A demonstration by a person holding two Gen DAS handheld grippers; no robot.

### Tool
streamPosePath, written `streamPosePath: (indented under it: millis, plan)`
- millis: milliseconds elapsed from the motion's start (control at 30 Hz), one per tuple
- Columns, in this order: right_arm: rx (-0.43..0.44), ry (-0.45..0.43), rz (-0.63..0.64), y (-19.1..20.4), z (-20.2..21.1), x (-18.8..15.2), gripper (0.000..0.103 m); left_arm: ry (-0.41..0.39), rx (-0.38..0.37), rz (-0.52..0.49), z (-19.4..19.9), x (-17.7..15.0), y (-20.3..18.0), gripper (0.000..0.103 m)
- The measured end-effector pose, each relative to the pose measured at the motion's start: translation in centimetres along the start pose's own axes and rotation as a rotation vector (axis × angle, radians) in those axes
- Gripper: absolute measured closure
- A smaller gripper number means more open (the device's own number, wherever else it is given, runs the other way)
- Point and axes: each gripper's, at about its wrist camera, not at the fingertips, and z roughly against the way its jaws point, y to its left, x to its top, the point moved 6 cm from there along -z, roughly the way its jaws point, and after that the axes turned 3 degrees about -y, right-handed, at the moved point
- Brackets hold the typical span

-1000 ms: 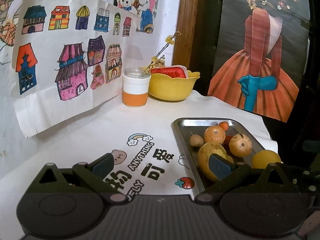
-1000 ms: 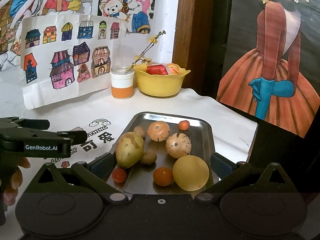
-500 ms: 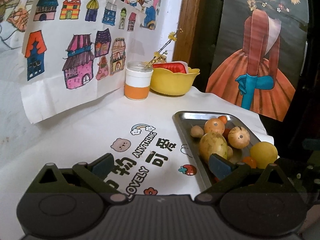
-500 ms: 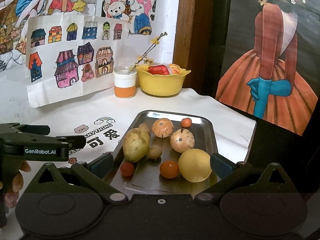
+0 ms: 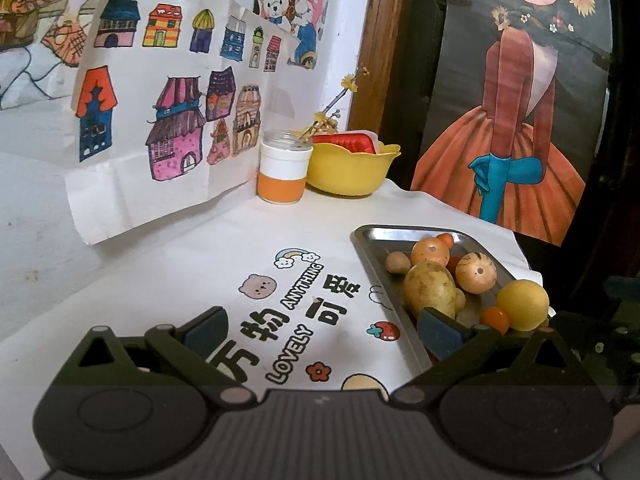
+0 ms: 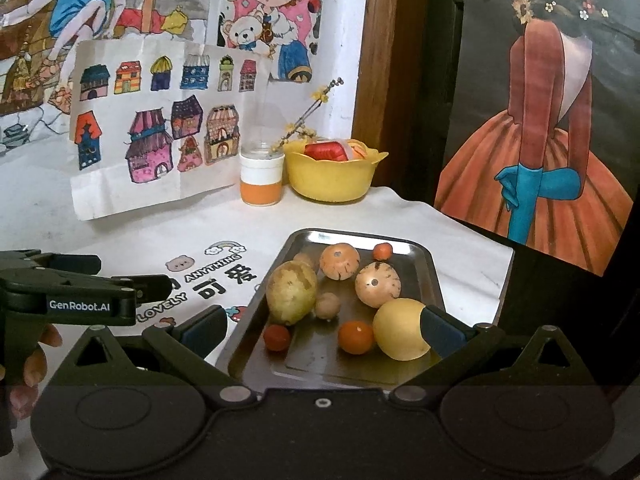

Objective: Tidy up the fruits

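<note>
A steel tray (image 6: 434,280) (image 5: 372,236) on the white cloth holds several fruits: a big yellow-green mango (image 6: 291,292) (image 5: 430,286), a round yellow fruit (image 6: 400,334) (image 5: 522,305), two speckled orange fruits (image 6: 339,261) (image 6: 377,284), small red and orange tomatoes (image 6: 277,337) (image 6: 356,337) and small brown fruits (image 6: 327,305). My right gripper (image 6: 322,330) stands open over the tray's near end, nothing held. My left gripper (image 5: 322,330) is open above the printed cloth, left of the tray; it also shows in the right wrist view as the left gripper (image 6: 92,290), with a hand (image 6: 30,364) on it.
A yellow bowl (image 6: 332,176) (image 5: 352,172) with red and orange items stands at the back by the wall. Next to it is an orange-and-white jar (image 6: 261,180) (image 5: 283,172) with a twig. Paper drawings (image 5: 168,112) lean on the wall at left. The table edge (image 6: 504,280) drops off at right.
Both grippers have drawn back and a little up from the tray; the fruits look smaller and farther. Both stay open and no fruit has moved.
</note>
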Motion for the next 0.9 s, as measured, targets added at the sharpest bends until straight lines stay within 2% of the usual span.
streamPosePath:
  millis: [900]
  plan:
    - [-0.003, -0.067, -0.059, 2.3, 5.1, -0.8, 0.001, -0.035, -0.012, -0.021, 5.1, -0.8, 1.3, 0.0]
